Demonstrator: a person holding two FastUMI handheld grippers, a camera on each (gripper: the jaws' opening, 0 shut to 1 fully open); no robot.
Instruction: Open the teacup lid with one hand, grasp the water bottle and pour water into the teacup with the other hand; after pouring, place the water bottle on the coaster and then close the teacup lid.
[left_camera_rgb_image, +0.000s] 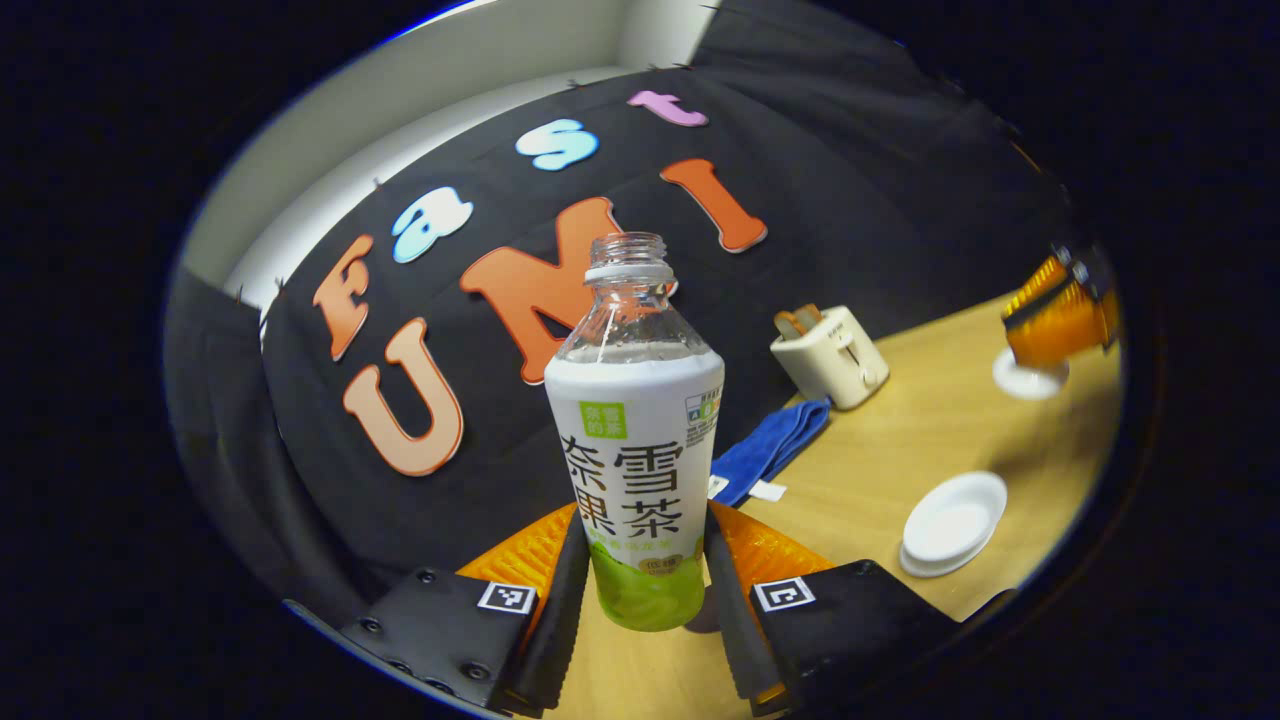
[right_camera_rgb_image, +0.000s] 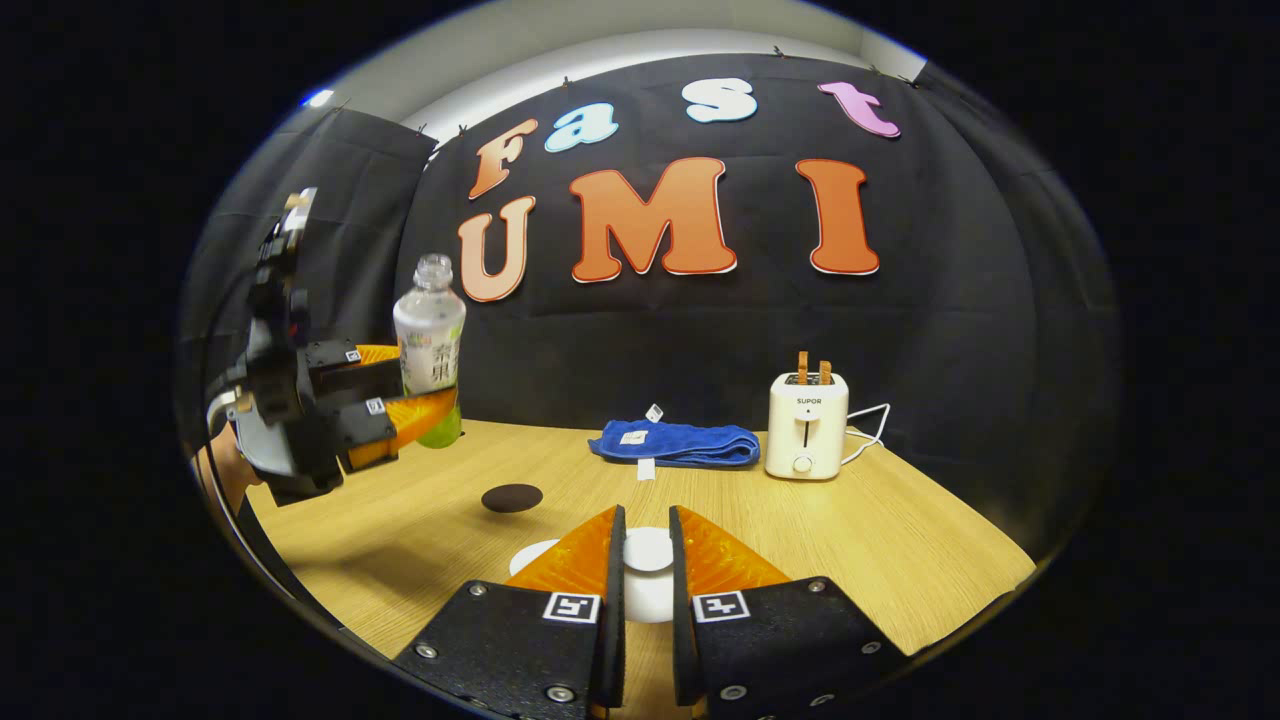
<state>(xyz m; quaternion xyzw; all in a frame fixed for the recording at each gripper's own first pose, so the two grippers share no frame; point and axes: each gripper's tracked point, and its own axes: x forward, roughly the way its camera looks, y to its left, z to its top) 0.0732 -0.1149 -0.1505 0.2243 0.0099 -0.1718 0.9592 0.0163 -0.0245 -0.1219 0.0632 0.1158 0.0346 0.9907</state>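
bottle (left_camera_rgb_image: 637, 440): clear glossy plastic | table (right_camera_rgb_image: 900, 540): matt wood | towel (right_camera_rgb_image: 675, 443): cloth

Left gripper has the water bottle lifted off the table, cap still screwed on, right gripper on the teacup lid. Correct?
Not quite: the water bottle has no cap; its threaded neck is open, as the left gripper view shows. The rest holds: the left gripper holds it above the table, and the right gripper has its fingers closed on the white teacup lid.
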